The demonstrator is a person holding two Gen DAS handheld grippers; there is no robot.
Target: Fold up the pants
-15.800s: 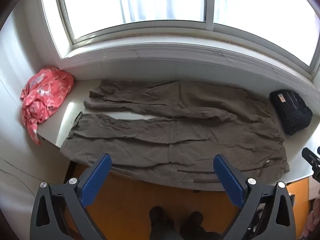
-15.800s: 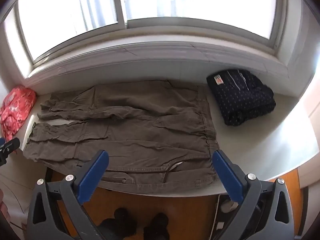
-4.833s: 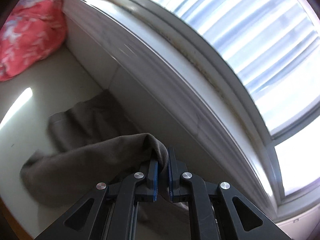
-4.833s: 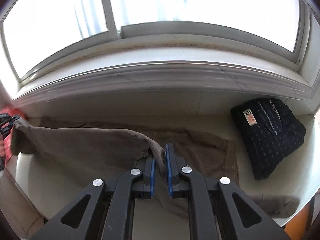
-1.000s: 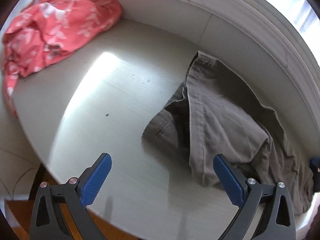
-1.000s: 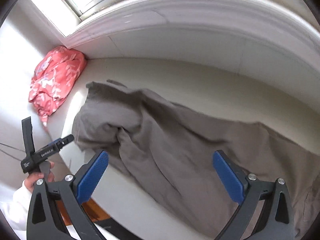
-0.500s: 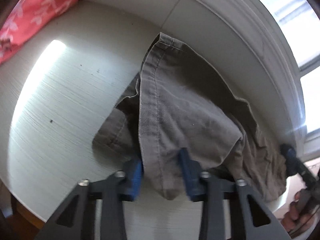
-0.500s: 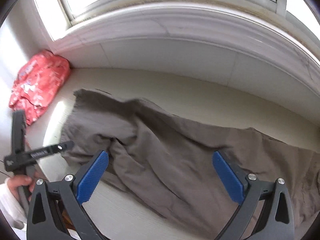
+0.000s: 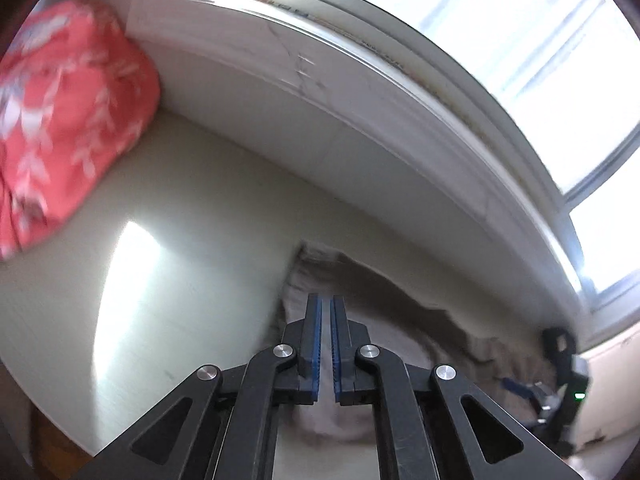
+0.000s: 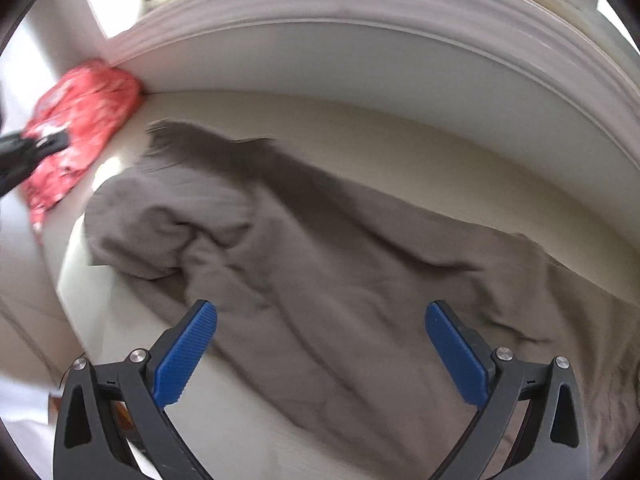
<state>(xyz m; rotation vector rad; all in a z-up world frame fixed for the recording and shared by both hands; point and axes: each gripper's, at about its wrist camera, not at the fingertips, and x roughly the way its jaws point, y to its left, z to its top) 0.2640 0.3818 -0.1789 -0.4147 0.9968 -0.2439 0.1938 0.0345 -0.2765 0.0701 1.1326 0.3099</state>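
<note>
The grey-brown pants lie lengthwise on the white sill, legs stacked, the hem end bunched at the left. My right gripper is open and empty, just above the middle of the pants. My left gripper has its jaws almost together over the hem end of the pants. No cloth shows between its pads, and the view is blurred. The left gripper also shows at the far left of the right wrist view. The right gripper shows at the far right of the left wrist view.
A crumpled red floral garment lies at the left end of the sill, also in the right wrist view. The window frame and moulding run along the back. The sill's front edge drops to an orange floor.
My left gripper has closed from half open to nearly shut at the hem end and tilted upward. My right gripper stays open and has moved lower and closer over the pants.
</note>
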